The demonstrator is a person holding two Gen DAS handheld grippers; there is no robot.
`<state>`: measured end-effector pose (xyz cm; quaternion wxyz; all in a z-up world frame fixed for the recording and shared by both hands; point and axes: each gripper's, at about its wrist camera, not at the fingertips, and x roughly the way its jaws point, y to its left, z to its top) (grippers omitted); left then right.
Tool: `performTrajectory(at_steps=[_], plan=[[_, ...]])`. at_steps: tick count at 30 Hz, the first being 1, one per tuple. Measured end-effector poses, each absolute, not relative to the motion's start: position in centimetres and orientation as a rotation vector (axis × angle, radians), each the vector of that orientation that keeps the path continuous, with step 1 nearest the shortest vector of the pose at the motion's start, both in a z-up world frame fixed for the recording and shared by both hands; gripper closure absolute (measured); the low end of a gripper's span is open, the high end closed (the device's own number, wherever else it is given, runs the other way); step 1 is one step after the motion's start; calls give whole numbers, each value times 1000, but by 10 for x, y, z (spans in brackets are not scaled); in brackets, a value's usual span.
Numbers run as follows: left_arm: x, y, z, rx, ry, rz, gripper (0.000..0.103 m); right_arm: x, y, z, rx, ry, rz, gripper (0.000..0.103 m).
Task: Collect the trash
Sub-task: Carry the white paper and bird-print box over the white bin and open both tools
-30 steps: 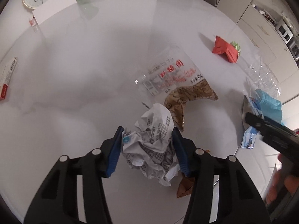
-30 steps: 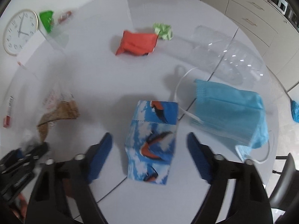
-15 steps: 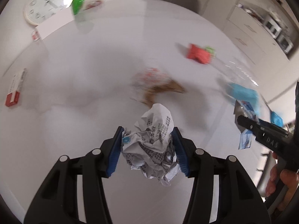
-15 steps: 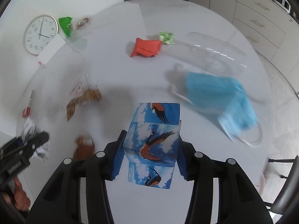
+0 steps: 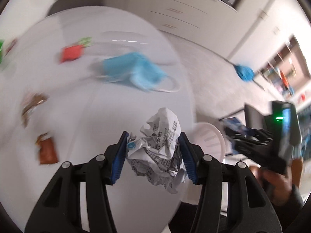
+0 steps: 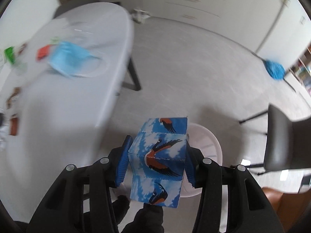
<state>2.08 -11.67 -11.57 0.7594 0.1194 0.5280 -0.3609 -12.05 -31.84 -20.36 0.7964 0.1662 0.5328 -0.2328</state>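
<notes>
My left gripper (image 5: 153, 153) is shut on a crumpled printed paper ball (image 5: 161, 143) and holds it above the white table's (image 5: 124, 194) right edge. My right gripper (image 6: 156, 161) is shut on a blue carton with bird pictures (image 6: 159, 159) and holds it over the floor, above a white ribbed trash bin (image 6: 206, 145). The bin also shows in the left wrist view (image 5: 210, 139), just right of the table edge. The right gripper (image 5: 252, 141) shows there too, over the bin.
On the table lie a blue face mask (image 5: 132, 69), a red packet (image 5: 71, 52), a green scrap (image 5: 85, 40), a clear plastic sheet (image 5: 124, 40) and brown wrappers (image 5: 46, 151). A dark chair (image 6: 281, 139) and a blue mop (image 6: 274, 69) stand on the floor.
Both grippers have swung right, off the table toward the white bin. The right one carries the bird carton over the floor. The left still holds the paper ball.
</notes>
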Motion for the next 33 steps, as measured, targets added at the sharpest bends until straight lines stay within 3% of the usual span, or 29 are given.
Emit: performTrajectory(at_steps=[2, 4, 6, 9, 21, 23, 25, 28, 33], plan=[[8, -142, -117, 315, 1148, -826, 52, -133, -334, -237, 387, 1186, -509, 53], [-4, -163, -119, 347, 1155, -871, 52, -141, -346, -263, 430, 1214, -503, 40], [-16, -186, -123, 380, 1172, -914, 52, -148, -357, -286, 446, 1248, -505, 17], [-36, -217, -131, 439, 1179, -970, 52, -165, -373, -294, 441, 1252, -539, 10], [-97, -320, -186, 580, 1278, -1127, 52, -253, -450, -236, 545, 1065, -770, 3], [-107, -334, -197, 591, 1306, -1151, 47, -261, -458, -229, 536, 1050, -780, 3], [-113, -344, -209, 595, 1337, -1160, 31, -265, -464, -224, 519, 1040, -786, 3], [-126, -360, -229, 619, 1383, -1149, 16, -269, -469, -224, 512, 1032, -789, 3], [-137, -365, -244, 668, 1418, -1107, 10, -270, -474, -230, 507, 1046, -775, 3]])
